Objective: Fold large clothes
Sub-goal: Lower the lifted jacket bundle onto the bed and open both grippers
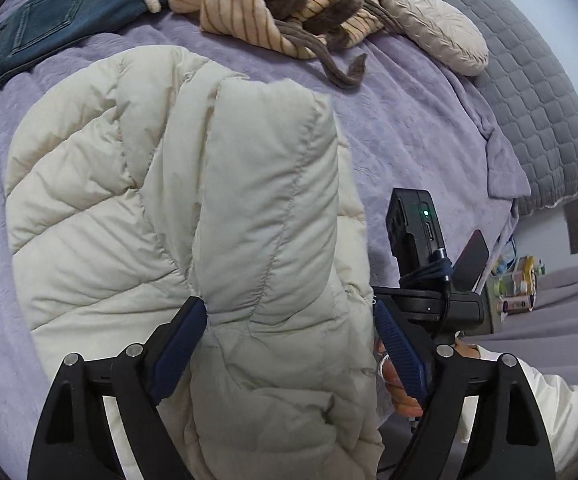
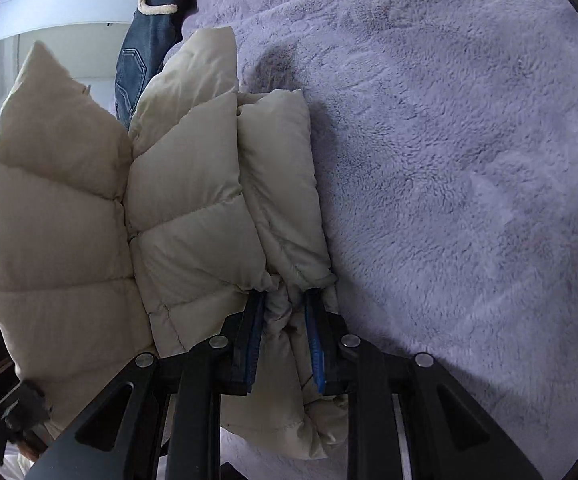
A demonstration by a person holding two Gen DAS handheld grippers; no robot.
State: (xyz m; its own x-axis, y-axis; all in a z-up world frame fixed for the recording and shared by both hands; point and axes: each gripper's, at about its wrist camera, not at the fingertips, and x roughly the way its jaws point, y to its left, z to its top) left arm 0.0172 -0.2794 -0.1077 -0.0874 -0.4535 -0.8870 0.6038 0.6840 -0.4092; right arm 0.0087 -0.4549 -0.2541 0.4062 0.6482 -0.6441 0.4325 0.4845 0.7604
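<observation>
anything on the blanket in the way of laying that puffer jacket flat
Nothing visible. The right gripper pinches the puffer jacket, and the purple blanket beside it is bare. The jeans and striped garment lie farther back.

Cream puffer jacket (image 1: 169, 200), half-folded on bed

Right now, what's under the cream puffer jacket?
The puffer jacket lies on a lilac fleece blanket, which shows all round it. Anything beneath the jacket itself is covered and cannot be seen.

Lilac blanket (image 1: 409, 120) under puffer jacket (image 1: 169, 200)
</observation>
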